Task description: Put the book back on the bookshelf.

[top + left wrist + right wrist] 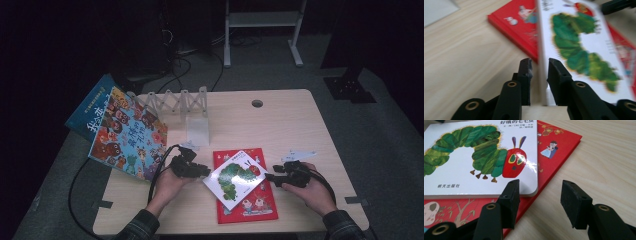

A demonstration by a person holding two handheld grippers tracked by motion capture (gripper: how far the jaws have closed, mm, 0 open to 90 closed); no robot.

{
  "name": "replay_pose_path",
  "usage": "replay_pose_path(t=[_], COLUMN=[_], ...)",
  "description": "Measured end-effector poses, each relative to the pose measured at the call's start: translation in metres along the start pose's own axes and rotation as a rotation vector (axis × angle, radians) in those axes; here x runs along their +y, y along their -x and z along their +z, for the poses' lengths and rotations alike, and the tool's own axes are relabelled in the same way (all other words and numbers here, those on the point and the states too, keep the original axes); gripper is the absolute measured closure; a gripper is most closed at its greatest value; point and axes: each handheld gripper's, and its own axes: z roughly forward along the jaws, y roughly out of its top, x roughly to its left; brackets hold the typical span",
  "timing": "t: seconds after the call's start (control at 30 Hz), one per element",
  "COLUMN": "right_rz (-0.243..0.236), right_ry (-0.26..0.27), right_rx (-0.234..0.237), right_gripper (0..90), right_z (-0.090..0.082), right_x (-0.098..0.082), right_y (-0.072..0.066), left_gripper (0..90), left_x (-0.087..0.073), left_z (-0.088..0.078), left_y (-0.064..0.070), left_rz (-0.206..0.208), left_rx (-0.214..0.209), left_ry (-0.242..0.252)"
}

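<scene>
Two claws, one white caterpillar book (235,178) atop red book (250,207): left claw (202,171) pinching its left edge; right claw (272,176) spread, empty, beside its right corner.

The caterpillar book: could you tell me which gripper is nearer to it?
Left. The left gripper straddles the caterpillar book at its edge; the right gripper sits just beside its corner.

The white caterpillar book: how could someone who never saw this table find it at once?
On the wooden table, look at the near edge, between the person's two hands. A red book lies flat there, and the white book rests on top of it. Only its cover is white, with a green caterpillar; the left tongs straddle its edge.
</scene>
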Motion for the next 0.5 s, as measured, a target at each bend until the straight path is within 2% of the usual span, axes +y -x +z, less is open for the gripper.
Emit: replay_pose_path(t=[0.1, 0.17, 0.5], right_rz=[0.0, -0.001, -0.004], right_ry=[-0.003, -0.004, 0.004], right_rx=[0.002, 0.001, -0.005], right_gripper=[47.6, 47.6, 47.8], right_z=[0.003, 0.005, 0.015], right_x=[0.001, 0.002, 0.012], right_y=[0.0, 0.0, 0.004], left_gripper=[68.3, 67.2, 67.0], left_x=[-0.002, -0.002, -0.01], left_z=[0.004, 0.005, -0.001], left_y=[0.006, 0.008, 0.011], left_rz=[0.031, 0.042, 0.011], left_rx=[-0.017, -0.007, -0.067], left_ry=[-0.036, -0.048, -0.08])
